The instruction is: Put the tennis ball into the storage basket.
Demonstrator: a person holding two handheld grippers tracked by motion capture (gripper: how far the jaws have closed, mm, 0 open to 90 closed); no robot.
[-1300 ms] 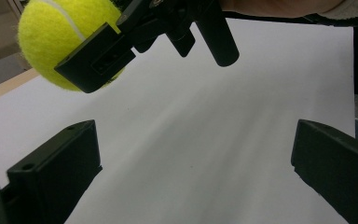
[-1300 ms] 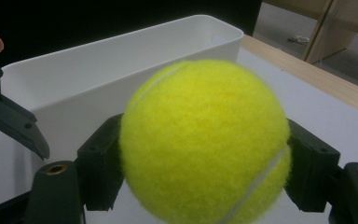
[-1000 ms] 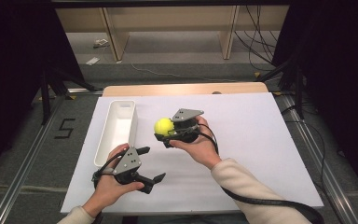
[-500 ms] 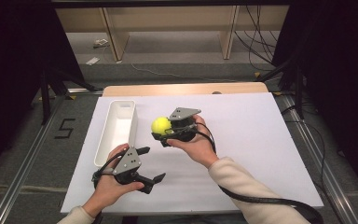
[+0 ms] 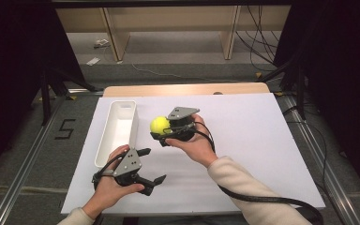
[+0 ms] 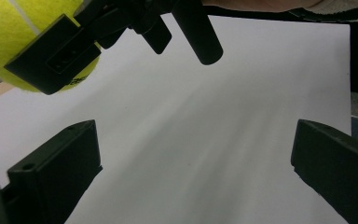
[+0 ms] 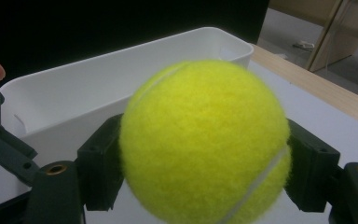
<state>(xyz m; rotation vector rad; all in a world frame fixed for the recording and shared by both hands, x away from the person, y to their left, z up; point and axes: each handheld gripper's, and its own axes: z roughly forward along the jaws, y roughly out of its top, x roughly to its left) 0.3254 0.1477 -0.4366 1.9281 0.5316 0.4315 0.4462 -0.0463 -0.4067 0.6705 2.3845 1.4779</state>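
Observation:
A yellow tennis ball hangs above the white sheet, just right of a long white bin. My right gripper is shut on the ball. In the right gripper view the ball sits between both black pads, with the bin wall right behind it. My left gripper is open near the front of the sheet, below the bin's near end. In the left gripper view its jaws stand wide apart over bare sheet, and the held ball shows at the top left.
The white sheet covers the table, with a wooden strip along its far edge. The right gripper's black cable loops past the sleeve toward the front right. Metal rails and dark floor flank the table.
My right gripper has carried the ball a little to the left, closer to the bin. The left gripper has hardly moved.

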